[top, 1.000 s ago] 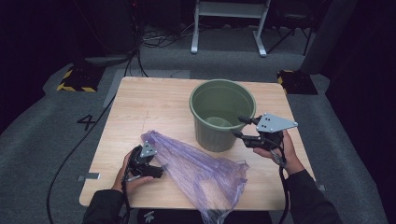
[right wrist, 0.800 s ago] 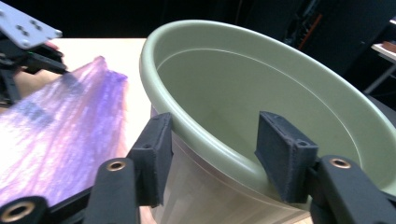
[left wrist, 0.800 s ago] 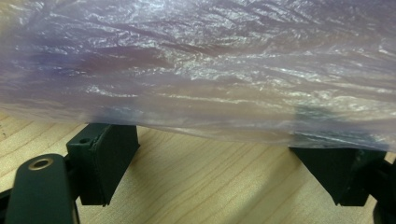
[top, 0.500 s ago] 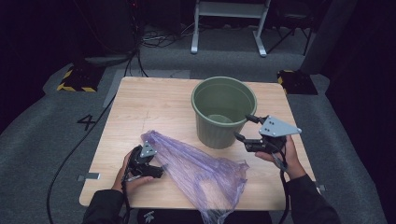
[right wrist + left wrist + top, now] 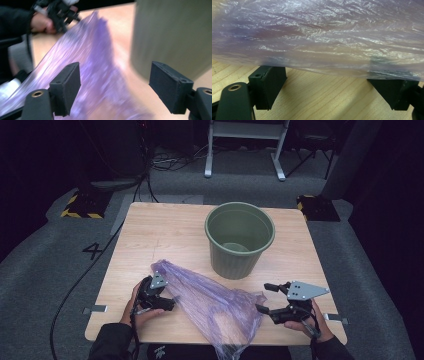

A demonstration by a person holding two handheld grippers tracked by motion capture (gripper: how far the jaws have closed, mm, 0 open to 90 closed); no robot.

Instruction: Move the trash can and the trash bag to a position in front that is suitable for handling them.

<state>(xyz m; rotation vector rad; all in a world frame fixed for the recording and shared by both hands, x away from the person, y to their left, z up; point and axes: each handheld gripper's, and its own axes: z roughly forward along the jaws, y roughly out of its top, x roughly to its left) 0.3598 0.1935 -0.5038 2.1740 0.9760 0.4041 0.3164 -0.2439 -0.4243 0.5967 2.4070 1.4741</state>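
A crumpled translucent purple plastic bag (image 5: 210,302) lies slanted across the near half of the wooden table (image 5: 165,235), its lower end hanging over the front edge. My left gripper (image 5: 167,297) rests at the bag's left end, jaws wide apart. In the left gripper view the bag (image 5: 317,37) drapes over the jaw tips of that gripper (image 5: 332,85). My right gripper (image 5: 261,297) is low at the bag's right edge, pointing left. Its jaws have just been opening, with nothing pressed between them (image 5: 115,92); the bag (image 5: 95,65) lies just ahead.
A green plastic bucket (image 5: 240,240) stands upright behind the bag, right of the table's middle, close to the right gripper (image 5: 172,35). Beyond the table are grey floor, cables and a white stand's legs (image 5: 245,150).
My right gripper has dropped from beside the bucket toward the near edge, down to the bag's right side, with its jaws wider apart. The left gripper and the bag have stayed put.
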